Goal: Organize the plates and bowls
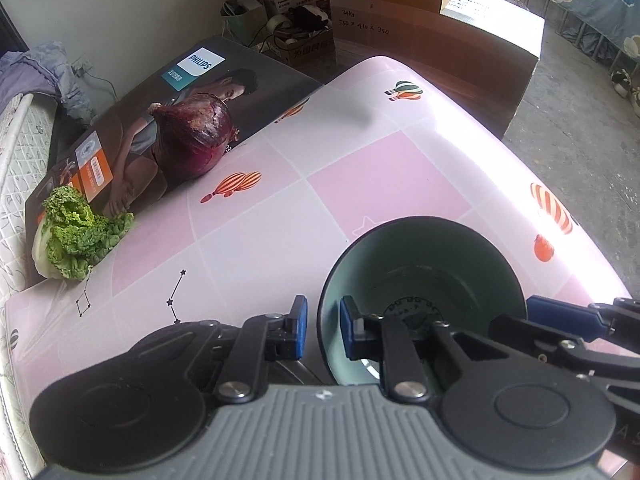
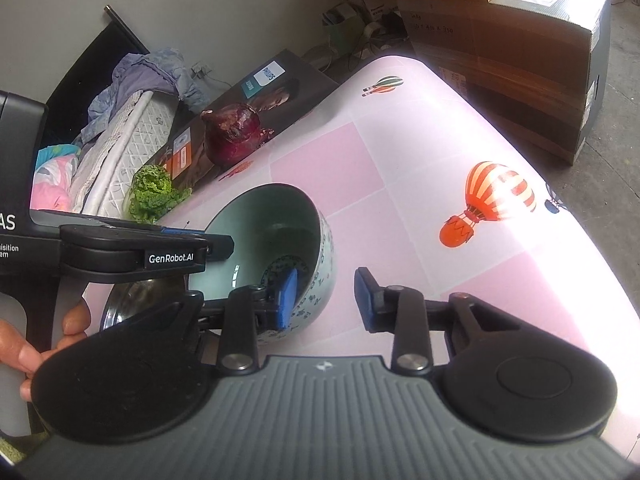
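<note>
The pink balloon-print counter [image 1: 352, 184] carries a celadon bowl [image 1: 424, 280] with nothing in it. The left gripper [image 1: 323, 330] has its jaws clamped on the bowl's near-left rim. The right gripper [image 2: 326, 298] straddles the opposite floral wall, its jaws apart – one pad inside, one well clear. Beyond both lie a red onion [image 1: 196, 136] and a lettuce [image 1: 76, 236]. A steel dish [image 2: 132, 300] beside the bowl is mostly hidden.

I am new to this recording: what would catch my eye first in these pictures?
First, the celadon-green bowl with a floral outside, near the front of the pink balloon-print table, with both tools at its rim. The left tool straddles the near rim; the right tool straddles the right wall. Behind, a big red onion and green lettuce lie by a Philips box.
</note>
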